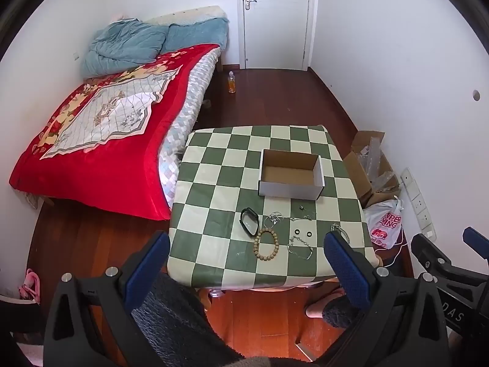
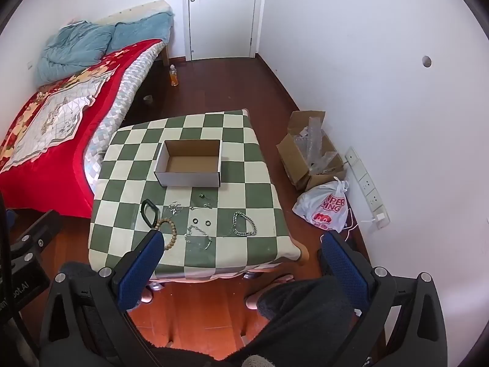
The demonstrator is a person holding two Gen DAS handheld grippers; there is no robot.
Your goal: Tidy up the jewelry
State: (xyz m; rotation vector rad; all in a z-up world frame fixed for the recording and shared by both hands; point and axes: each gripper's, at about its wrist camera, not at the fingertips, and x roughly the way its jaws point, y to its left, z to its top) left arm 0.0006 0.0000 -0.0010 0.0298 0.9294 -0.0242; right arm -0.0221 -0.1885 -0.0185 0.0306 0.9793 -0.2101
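An open cardboard box (image 1: 290, 177) (image 2: 189, 163) stands empty on the green-and-cream checked table (image 1: 214, 189) (image 2: 253, 165). In front of it lie a black bangle (image 1: 249, 221) (image 2: 149, 211), a wooden bead bracelet (image 1: 266, 243) (image 2: 170, 231), thin silver chains (image 1: 301, 246) (image 2: 198, 235), two small dark rings (image 1: 302, 232) (image 2: 201, 222), small pendants (image 1: 307, 212) (image 2: 204, 202) and a thick silver chain bracelet (image 2: 244, 223) (image 1: 339, 231). My left gripper (image 1: 246, 263) is open, held back before the table's near edge. My right gripper (image 2: 241, 260) is open too, empty, near the same edge.
A bed with a red blanket (image 1: 101, 140) (image 2: 45, 140) runs along the left. A bottle (image 1: 231, 82) stands on the wooden floor. An open carton (image 2: 311, 150), a white plastic bag (image 2: 324, 208) and a power strip (image 2: 366, 186) sit by the right wall. The person's legs and feet are below.
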